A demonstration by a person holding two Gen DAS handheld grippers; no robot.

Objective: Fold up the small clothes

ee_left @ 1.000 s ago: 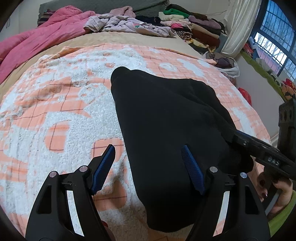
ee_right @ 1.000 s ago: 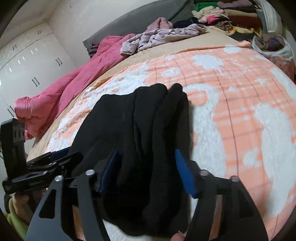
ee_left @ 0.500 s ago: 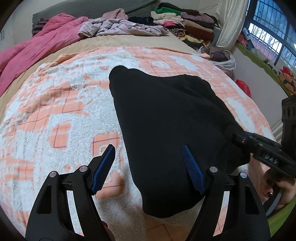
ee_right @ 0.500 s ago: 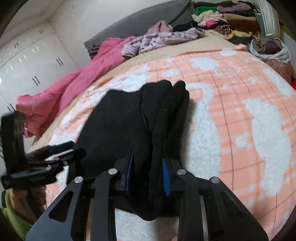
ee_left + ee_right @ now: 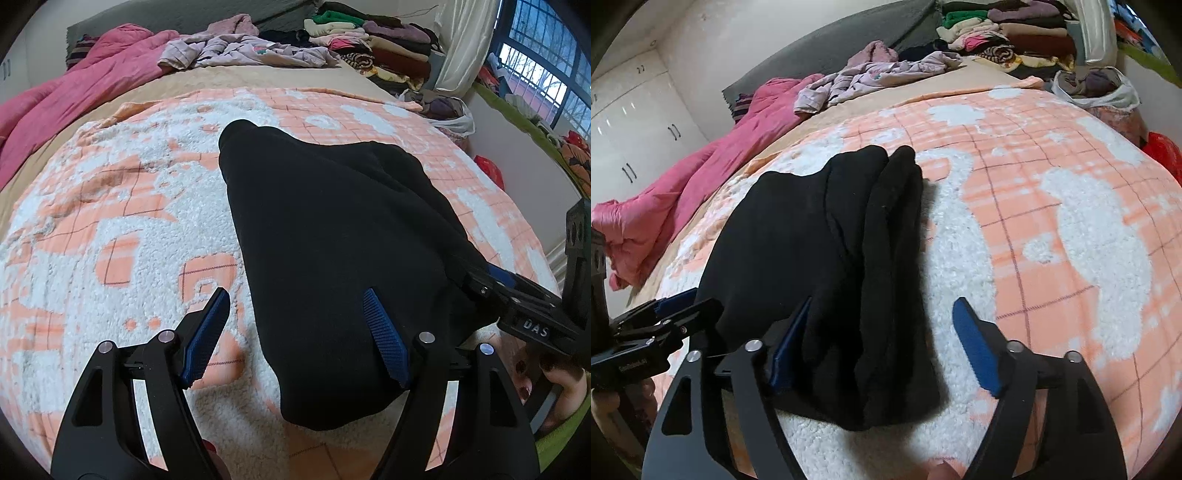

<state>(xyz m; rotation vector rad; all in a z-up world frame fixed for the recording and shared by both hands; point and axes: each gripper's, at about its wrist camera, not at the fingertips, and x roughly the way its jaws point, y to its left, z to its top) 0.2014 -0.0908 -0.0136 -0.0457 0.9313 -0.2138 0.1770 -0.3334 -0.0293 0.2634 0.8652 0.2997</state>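
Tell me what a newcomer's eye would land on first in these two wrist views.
The black garment comes first, a dark folded bundle lying in the middle of the orange and white blanket. Next come the two grippers at its near end: the left gripper open over one corner, the right gripper open around its stacked folds. Behind, a pink quilt and a pile of clothes line the bed's far side.
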